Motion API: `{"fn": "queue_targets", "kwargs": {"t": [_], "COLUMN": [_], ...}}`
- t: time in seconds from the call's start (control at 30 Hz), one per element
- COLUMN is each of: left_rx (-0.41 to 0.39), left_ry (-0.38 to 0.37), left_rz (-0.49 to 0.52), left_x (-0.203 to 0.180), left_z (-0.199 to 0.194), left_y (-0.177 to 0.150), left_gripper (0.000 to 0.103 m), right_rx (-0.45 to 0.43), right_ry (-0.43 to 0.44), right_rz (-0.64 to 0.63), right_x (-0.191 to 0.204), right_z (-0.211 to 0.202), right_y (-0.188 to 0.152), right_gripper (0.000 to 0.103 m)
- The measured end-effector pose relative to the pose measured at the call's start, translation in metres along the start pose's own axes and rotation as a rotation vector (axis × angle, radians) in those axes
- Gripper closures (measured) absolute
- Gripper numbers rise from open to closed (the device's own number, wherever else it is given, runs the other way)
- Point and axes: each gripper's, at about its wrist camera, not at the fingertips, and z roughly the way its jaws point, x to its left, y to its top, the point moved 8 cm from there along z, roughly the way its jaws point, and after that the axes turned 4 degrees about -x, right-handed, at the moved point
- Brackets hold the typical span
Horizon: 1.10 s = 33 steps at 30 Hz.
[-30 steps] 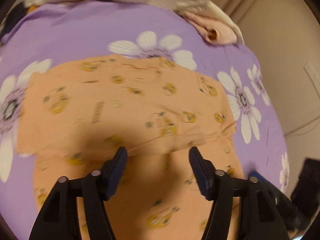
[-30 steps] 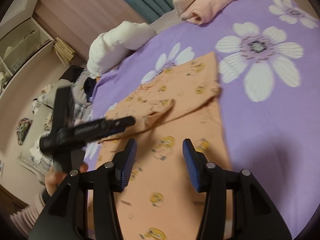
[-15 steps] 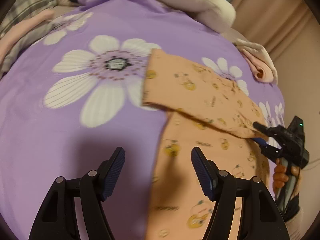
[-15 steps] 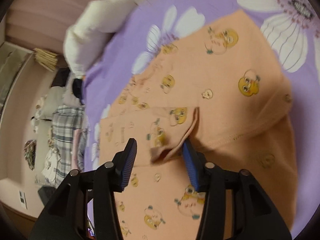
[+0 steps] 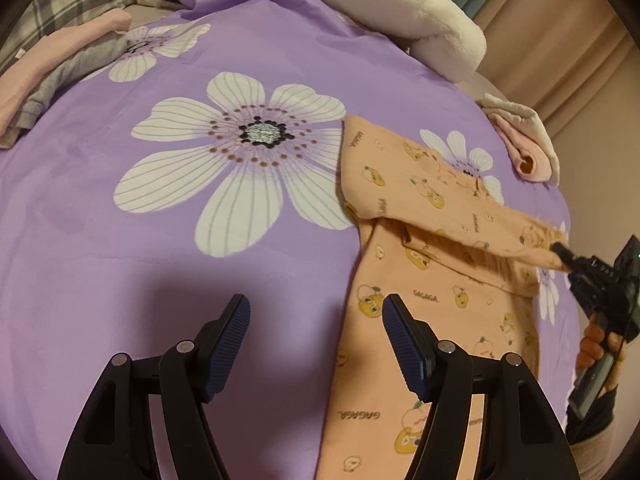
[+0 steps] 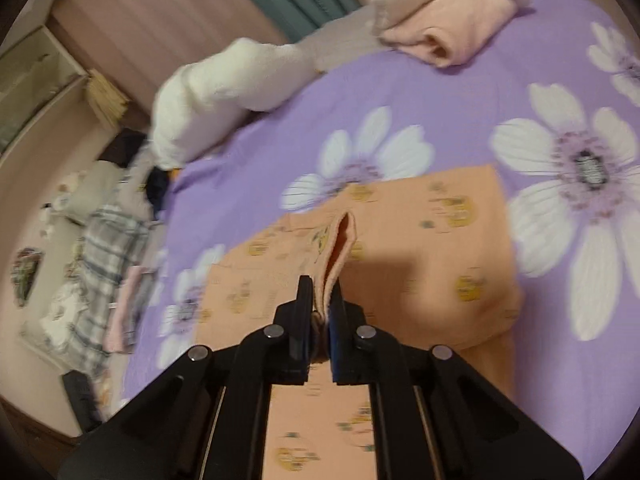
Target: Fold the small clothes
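An orange garment [image 5: 404, 300] printed with small yellow cartoon figures lies on the purple flowered bedsheet [image 5: 120, 240]. In the left wrist view my left gripper [image 5: 316, 326] hovers open over the sheet at the garment's left edge, nothing between its fingers. My right gripper [image 6: 322, 300] is shut on the end of the garment's sleeve [image 6: 340, 248], which rises off the cloth. The left wrist view shows the same right gripper [image 5: 562, 254] pinching the sleeve tip at the far right, a hand below it.
A white fluffy blanket [image 5: 400, 12] lies at the bed's far side. A folded pink garment [image 5: 524, 148] sits near the far right edge, and pink and grey clothes [image 5: 52, 76] at the left. Plaid bedding [image 6: 100, 260] lies beside the bed. Curtains hang behind.
My right gripper closed on the sleeve end and lifted it. My left gripper swung left, from above the garment to over the bare sheet at its edge, staying open.
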Motion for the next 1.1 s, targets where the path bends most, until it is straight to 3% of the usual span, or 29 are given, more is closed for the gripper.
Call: {"fn": "queue_targets", "kwargs": {"t": [0.13, 0.27, 0.4, 0.5, 0.63, 0.87, 1.0, 1.03, 1.1], "left_rx": [0.012, 0.027, 0.008, -0.008, 0.011, 0.081, 0.079, 0.080, 0.077], "left_ry": [-0.003, -0.005, -0.018, -0.028, -0.014, 0.042, 0.056, 0.046, 0.013], "left_rz": [0.028, 0.079, 0.136, 0.193, 0.244, 0.310, 0.336, 0.324, 0.289], "left_x": [-0.012, -0.031, -0.055, -0.075, -0.089, -0.086, -0.087, -0.087, -0.086], "left_z": [0.011, 0.027, 0.038, 0.048, 0.068, 0.096, 0.093, 0.089, 0.078], "left_y": [0.005, 0.017, 0.031, 0.040, 0.040, 0.019, 0.016, 0.016, 0.015], "left_gripper": [0.035, 0.035, 0.035, 0.035, 0.040, 0.044, 0.044, 0.044, 0.044], "right_rx": [0.038, 0.108, 0.021, -0.052, -0.003, 0.134, 0.127, 0.126, 0.115], "right_ry": [-0.077, -0.163, -0.284, -0.237, -0.126, -0.207, -0.192, -0.182, -0.165], "right_rz": [0.057, 0.018, -0.103, -0.181, -0.242, -0.280, -0.257, -0.247, -0.235], "right_x": [-0.042, -0.063, -0.064, -0.046, -0.026, -0.051, -0.057, -0.056, -0.052], "right_z": [0.016, 0.031, 0.013, -0.002, 0.006, 0.033, 0.026, 0.021, 0.012], "right_y": [-0.010, -0.029, -0.019, -0.008, -0.021, -0.061, -0.062, -0.062, -0.062], "right_gripper": [0.095, 0.091, 0.087, 0.084, 0.088, 0.095, 0.094, 0.088, 0.088]}}
